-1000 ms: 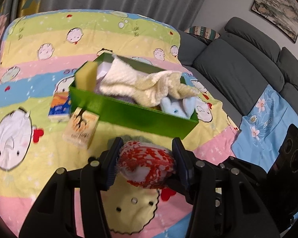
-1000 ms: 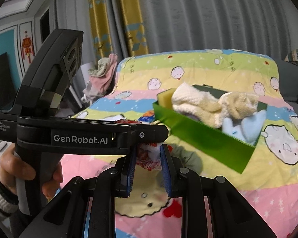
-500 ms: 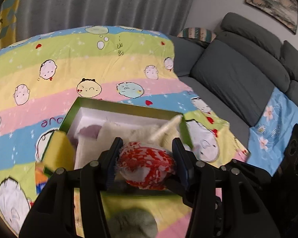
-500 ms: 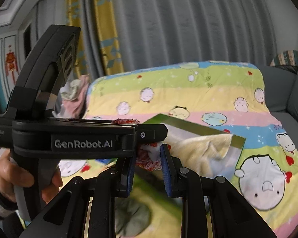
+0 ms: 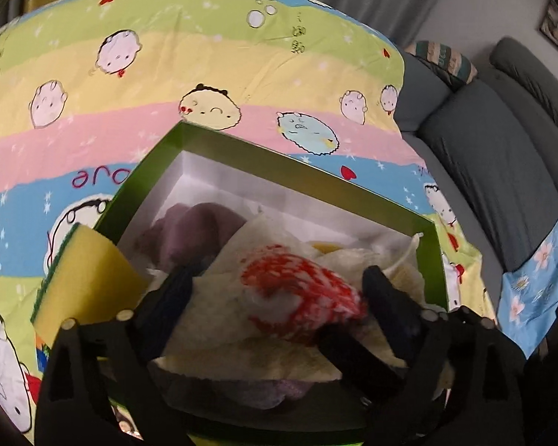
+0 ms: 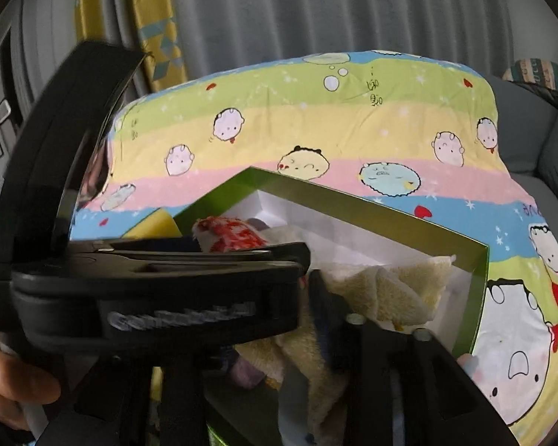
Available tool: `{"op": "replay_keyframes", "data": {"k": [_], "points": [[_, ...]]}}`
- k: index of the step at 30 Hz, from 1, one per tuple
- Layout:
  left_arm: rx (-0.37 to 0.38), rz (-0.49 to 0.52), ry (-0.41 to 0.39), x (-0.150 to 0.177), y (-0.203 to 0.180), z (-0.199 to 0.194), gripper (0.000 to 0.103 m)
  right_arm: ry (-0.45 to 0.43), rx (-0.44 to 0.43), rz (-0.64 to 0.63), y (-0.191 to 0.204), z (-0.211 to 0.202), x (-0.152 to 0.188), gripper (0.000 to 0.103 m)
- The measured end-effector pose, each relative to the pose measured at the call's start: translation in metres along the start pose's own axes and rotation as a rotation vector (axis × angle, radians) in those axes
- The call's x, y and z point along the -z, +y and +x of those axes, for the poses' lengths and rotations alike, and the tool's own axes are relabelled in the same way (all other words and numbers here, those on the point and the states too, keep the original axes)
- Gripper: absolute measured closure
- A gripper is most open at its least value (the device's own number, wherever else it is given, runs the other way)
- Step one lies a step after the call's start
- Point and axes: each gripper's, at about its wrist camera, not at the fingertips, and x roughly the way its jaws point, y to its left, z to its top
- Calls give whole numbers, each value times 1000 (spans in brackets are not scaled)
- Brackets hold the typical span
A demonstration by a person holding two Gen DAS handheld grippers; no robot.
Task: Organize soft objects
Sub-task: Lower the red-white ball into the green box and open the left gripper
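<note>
both claws opening over the green box: left claw spread wide around the fuzzy red-and-white cloth lying on cream towels, right claw partly hidden, box walls close around.

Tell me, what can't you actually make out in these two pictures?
- Right wrist view: the left gripper's body blocks the right gripper's left finger and most of the red-and-white cloth.
- Left wrist view: the red-and-white cloth is motion-blurred; contact with the opening fingers is unclear.
- Left wrist view: the purple item in the green box lies half under towels.
</note>
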Motion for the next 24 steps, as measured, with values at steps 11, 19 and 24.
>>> {"op": "replay_keyframes", "data": {"k": [11, 19, 24], "points": [[88, -102, -118, 24, 33, -95, 1, -87, 35, 10, 12, -72, 24, 39], [11, -133, -114, 84, 67, -136, 1, -117, -75, 74, 21, -117, 76, 38], [2, -146, -80, 136, 80, -140, 1, -66, -148, 108, 25, -105, 106, 37]]}}
